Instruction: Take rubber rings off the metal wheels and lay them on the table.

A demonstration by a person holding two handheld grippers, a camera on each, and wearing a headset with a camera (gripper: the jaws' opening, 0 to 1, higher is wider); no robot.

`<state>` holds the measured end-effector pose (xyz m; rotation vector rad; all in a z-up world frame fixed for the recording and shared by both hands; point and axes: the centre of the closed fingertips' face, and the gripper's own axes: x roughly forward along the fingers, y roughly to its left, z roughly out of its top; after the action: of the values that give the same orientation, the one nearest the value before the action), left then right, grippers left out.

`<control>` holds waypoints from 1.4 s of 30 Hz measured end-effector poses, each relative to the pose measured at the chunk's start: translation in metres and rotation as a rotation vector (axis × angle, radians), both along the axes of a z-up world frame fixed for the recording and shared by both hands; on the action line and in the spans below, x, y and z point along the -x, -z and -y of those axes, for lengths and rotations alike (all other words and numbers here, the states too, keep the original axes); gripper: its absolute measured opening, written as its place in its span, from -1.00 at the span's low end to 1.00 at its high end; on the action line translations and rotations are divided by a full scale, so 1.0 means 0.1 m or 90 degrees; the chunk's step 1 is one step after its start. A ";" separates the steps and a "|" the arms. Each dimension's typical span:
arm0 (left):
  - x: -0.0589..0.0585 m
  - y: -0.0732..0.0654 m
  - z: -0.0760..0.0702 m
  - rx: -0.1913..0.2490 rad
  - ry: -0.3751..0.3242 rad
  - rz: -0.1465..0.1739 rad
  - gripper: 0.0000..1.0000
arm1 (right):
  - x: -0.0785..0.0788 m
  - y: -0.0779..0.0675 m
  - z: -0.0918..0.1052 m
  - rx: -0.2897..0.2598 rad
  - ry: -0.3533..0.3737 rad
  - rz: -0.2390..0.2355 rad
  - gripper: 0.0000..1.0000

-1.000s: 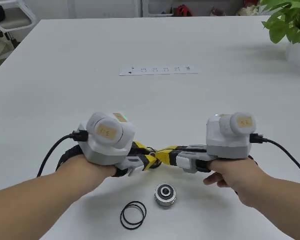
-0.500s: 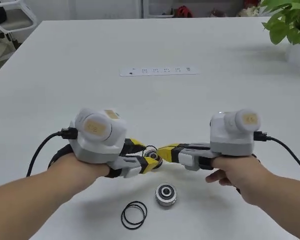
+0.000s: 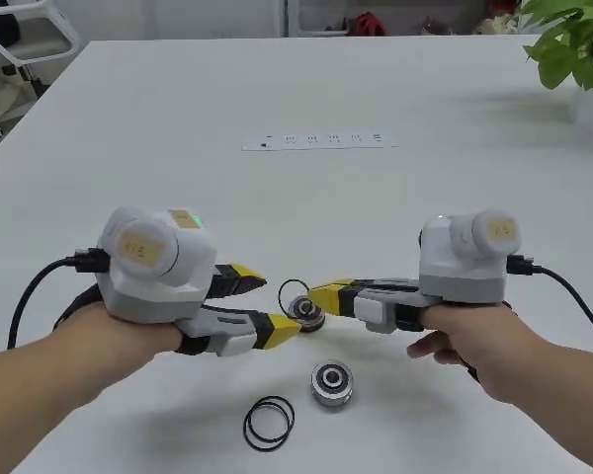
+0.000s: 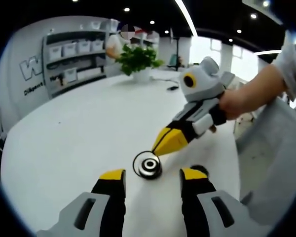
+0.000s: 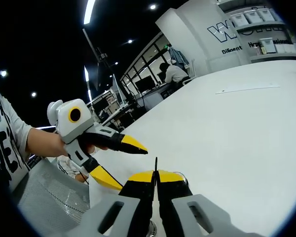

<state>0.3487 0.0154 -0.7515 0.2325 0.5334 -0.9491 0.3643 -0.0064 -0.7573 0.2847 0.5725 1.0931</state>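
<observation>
My right gripper [image 3: 318,297] is shut on a thin black rubber ring [image 3: 293,292], seen edge-on between its yellow tips [image 5: 155,165]. A small metal wheel [image 3: 306,311] sits just below those tips, with the ring looping off it. I cannot tell if the wheel rests on the table. My left gripper [image 3: 265,304] stands open a little to the left, its jaws on either side of the wheel [image 4: 149,167] without touching it. In the left gripper view the right gripper [image 4: 160,147] points at the wheel from beyond it. A second wheel [image 3: 331,383] lies on the table, and two loose rings [image 3: 269,423] lie beside it.
The white table [image 3: 306,207] stretches far ahead. A power strip [image 3: 316,141] lies flat at mid-table. A potted plant [image 3: 573,44] stands at the far right corner. Cables trail from both grippers toward me.
My left gripper has opened and drawn back to the left, away from the wheel. The right gripper has stayed shut, and the ring now shows as a loop above the wheel.
</observation>
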 end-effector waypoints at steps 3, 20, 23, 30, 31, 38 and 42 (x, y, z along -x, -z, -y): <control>0.04 -0.05 -0.03 0.007 -0.001 0.001 -0.06 | 0.03 -0.03 -0.04 -0.004 -0.010 0.001 -1.00; 0.21 -0.14 -0.35 0.012 -0.016 0.003 0.12 | 0.27 0.00 -0.23 0.000 -0.065 -0.014 -1.00; 0.22 -0.13 -0.41 0.012 -0.024 0.000 0.13 | 0.34 0.04 -0.27 0.006 -0.079 -0.019 -1.00; 0.26 -0.10 -0.42 0.006 -0.028 -0.006 0.12 | 0.49 0.18 -0.33 0.032 -0.117 -0.031 -1.00; 0.27 -0.09 -0.42 0.006 -0.027 -0.007 0.12 | 0.50 0.19 -0.34 0.036 -0.119 -0.030 -1.00; 0.29 -0.08 -0.40 0.005 -0.023 -0.010 0.12 | 0.44 0.30 -0.25 0.071 -0.103 -0.030 -1.00; 0.29 -0.08 -0.40 0.003 -0.023 -0.011 0.12 | 0.43 0.37 -0.20 0.094 -0.098 -0.028 -1.00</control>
<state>0.3200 0.0550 -0.7437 0.2105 0.5499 -0.9179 0.3217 0.0131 -0.7940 0.1381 0.7192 1.1883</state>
